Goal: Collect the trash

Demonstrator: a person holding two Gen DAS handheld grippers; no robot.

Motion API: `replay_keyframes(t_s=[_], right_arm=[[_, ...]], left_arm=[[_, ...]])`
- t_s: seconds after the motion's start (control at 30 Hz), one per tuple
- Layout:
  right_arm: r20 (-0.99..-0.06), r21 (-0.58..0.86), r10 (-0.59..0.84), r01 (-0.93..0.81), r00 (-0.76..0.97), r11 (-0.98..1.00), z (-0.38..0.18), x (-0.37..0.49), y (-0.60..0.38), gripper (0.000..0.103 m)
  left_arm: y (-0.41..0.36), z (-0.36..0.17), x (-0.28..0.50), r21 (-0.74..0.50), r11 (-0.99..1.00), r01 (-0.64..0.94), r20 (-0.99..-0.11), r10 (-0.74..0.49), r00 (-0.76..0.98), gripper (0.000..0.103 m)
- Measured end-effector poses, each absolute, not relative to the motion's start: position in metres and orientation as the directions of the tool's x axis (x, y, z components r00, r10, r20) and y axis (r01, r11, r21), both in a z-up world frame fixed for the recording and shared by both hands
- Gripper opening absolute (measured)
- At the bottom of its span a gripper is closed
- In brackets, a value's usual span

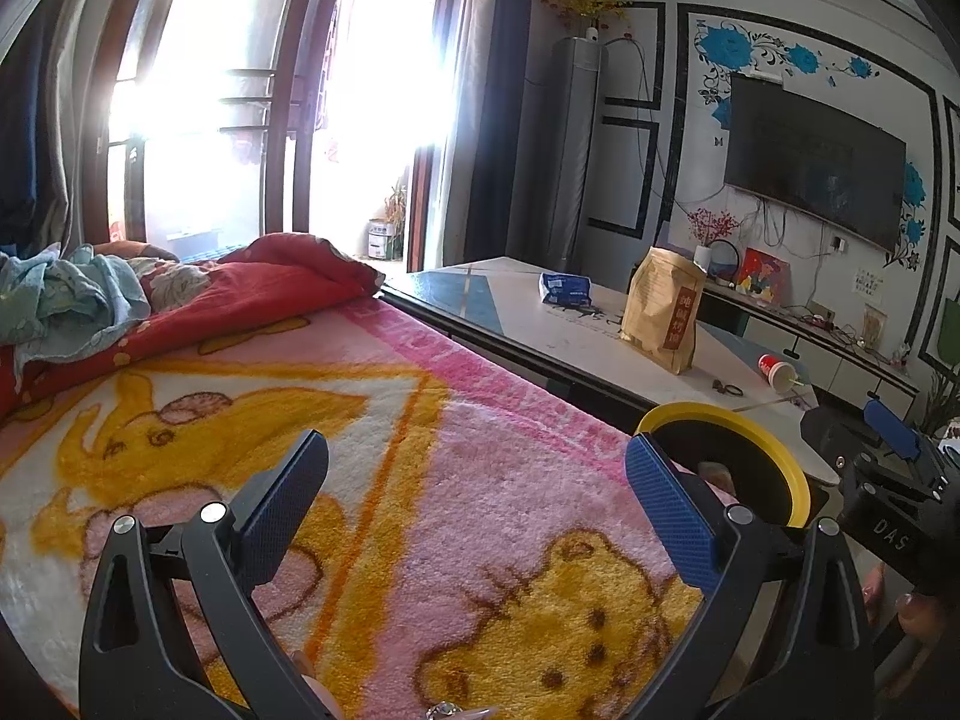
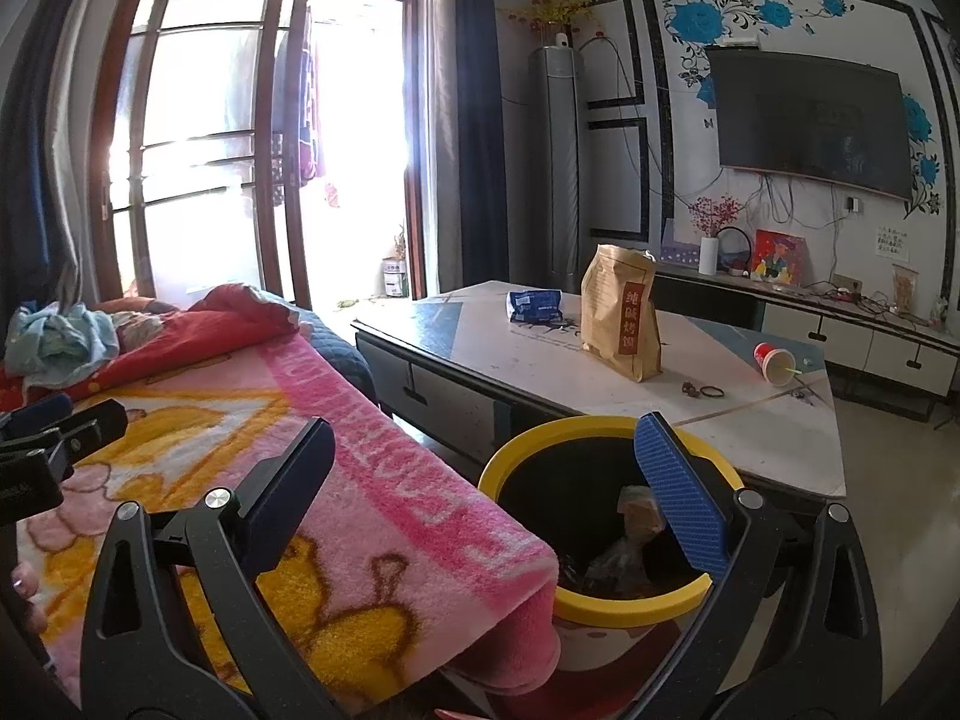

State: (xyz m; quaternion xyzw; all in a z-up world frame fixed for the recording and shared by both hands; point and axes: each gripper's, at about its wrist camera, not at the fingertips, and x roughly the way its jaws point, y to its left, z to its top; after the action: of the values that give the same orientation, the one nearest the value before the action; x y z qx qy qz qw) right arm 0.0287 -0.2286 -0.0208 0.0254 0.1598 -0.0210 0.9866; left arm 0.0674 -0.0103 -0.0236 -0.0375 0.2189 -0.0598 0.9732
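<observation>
We hold two grippers, and both the left gripper [image 1: 477, 474] and the right gripper [image 2: 483, 459] have their jaws spread wide with nothing between them, above the pink-and-yellow blanket [image 1: 372, 420]. One yellow-rimmed trash bin [image 2: 606, 600] stands between the blanket's edge and the coffee table [image 2: 750, 438], with crumpled wrappers inside. On that table we count three pieces: one blue packet [image 2: 534, 305], one upright brown paper bag [image 2: 621, 321] and one red paper cup [image 2: 775, 363] on its side.
</observation>
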Motion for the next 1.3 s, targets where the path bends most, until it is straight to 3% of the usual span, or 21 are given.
replay_keyframes(t_s=[1.3], right_arm=[[-0.318, 0.041, -0.041, 0.057, 0.947, 0.997, -0.0226, 0.028, -0.2308, 0.092]], left_arm=[[-0.0116, -0.0246, 0.0659, -0.099, 0.991, 0.091, -0.428, -0.125, 0.895, 0.097]])
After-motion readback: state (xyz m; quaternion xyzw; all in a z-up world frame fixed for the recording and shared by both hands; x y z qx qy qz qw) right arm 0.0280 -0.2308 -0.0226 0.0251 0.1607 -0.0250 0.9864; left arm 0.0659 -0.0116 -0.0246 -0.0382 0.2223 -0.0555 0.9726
